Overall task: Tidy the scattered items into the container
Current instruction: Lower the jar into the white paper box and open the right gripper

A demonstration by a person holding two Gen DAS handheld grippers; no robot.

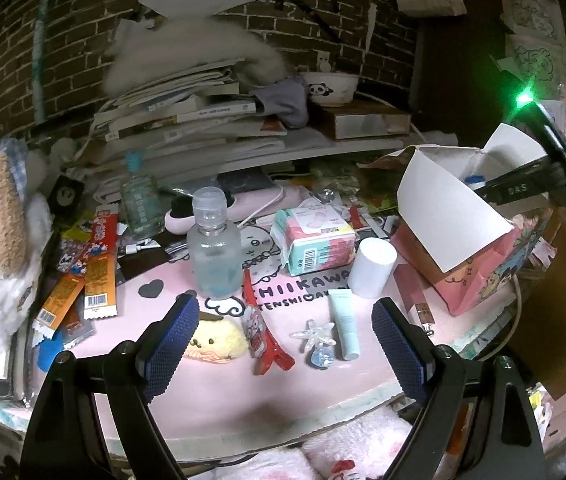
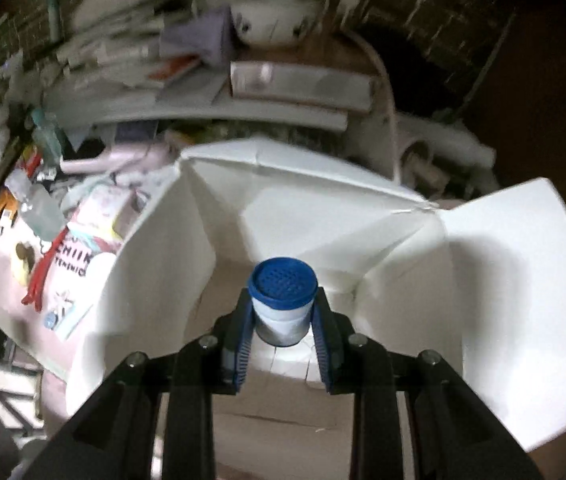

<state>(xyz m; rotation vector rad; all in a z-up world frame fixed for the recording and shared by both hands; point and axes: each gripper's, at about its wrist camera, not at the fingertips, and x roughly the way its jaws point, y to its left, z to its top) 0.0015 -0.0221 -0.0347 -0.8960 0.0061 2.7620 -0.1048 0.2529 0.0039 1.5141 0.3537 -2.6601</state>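
Note:
The container is a pink cartoon-printed box [image 1: 479,276] with white flaps, at the table's right; its white inside [image 2: 307,220] fills the right wrist view. My right gripper [image 2: 283,312] is shut on a small white bottle with a blue perforated cap [image 2: 283,284] and holds it over the open box; it also shows in the left wrist view [image 1: 523,188] above the box. My left gripper [image 1: 283,328] is open and empty, low over the pink mat. Ahead of it lie a red hair clip [image 1: 259,332], a star clip [image 1: 315,336], a pale green tube [image 1: 345,328], a white cylinder [image 1: 373,266] and a clear bottle [image 1: 213,244].
A pink-and-teal pack [image 1: 315,240] lies behind the tube. A yellow plush [image 1: 215,340] sits by my left finger. Orange packets [image 1: 83,288] and a plush toy [image 1: 3,216] crowd the left. Stacked books [image 1: 187,116] and a panda bowl [image 1: 329,88] stand on a shelf behind.

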